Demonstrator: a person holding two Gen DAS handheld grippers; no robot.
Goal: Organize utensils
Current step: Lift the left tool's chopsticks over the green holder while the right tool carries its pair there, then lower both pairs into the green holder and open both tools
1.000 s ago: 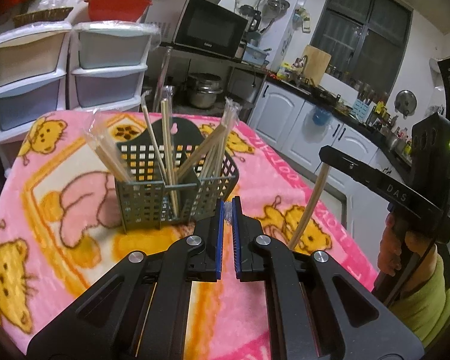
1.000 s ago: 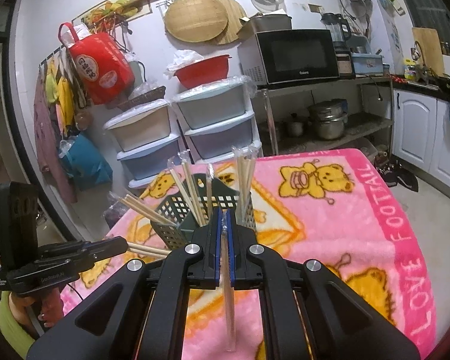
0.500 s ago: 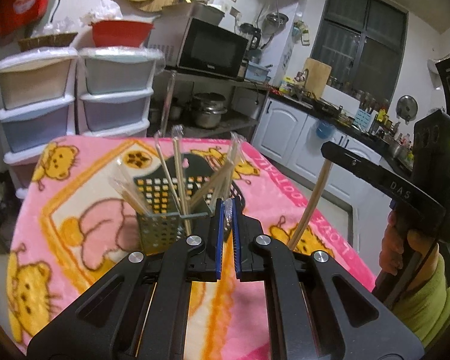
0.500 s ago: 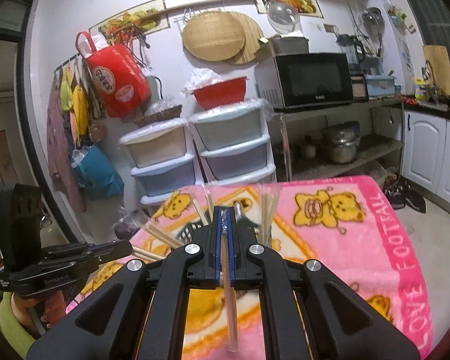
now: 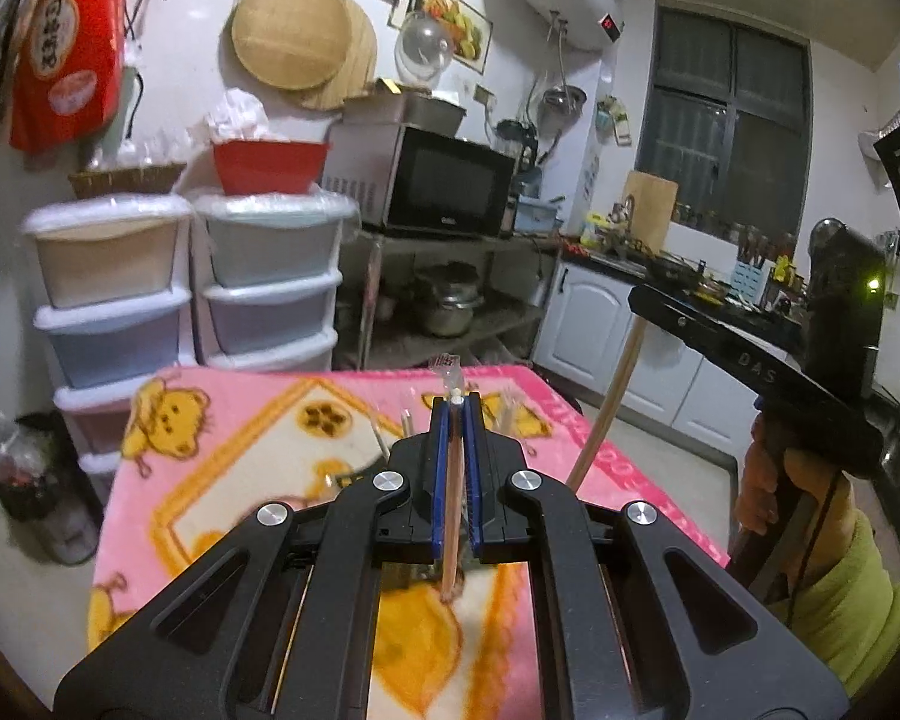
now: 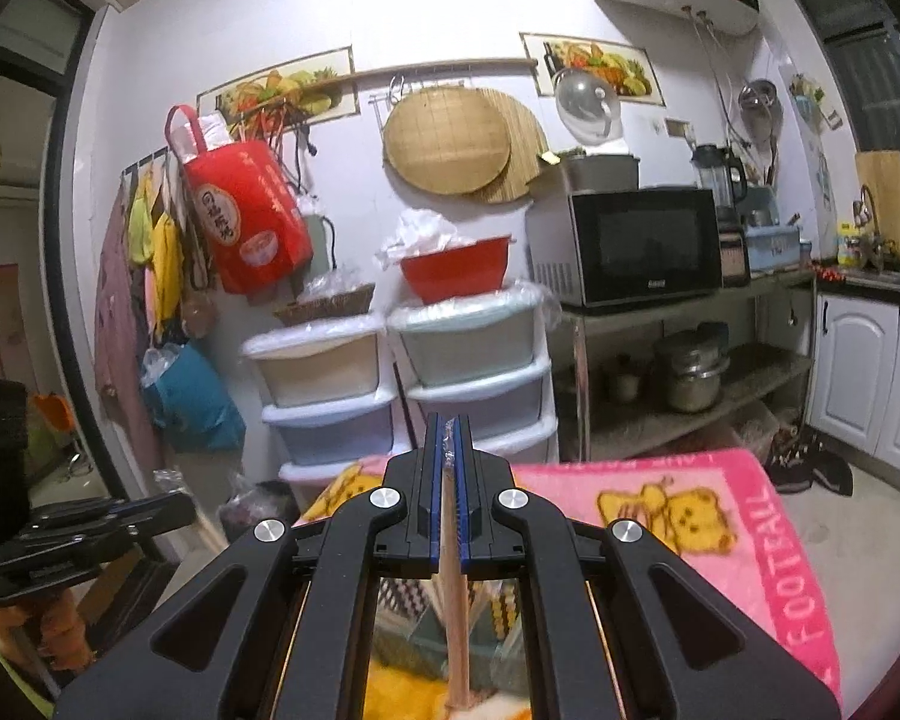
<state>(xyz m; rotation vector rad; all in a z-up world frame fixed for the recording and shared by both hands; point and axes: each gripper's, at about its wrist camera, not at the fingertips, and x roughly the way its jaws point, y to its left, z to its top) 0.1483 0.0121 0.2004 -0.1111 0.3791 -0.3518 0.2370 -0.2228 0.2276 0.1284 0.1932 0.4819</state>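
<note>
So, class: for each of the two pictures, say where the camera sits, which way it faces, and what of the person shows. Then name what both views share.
Left wrist view: sits on the left tongs, shut on a wrapped chopstick, facing the microwave and window; the right hand shows.
Right wrist view: sits on the right tongs, shut on another chopstick, facing the drawer stacks; the left hand shows.
Shared: pink blanket, microwave, red bowl.
</note>
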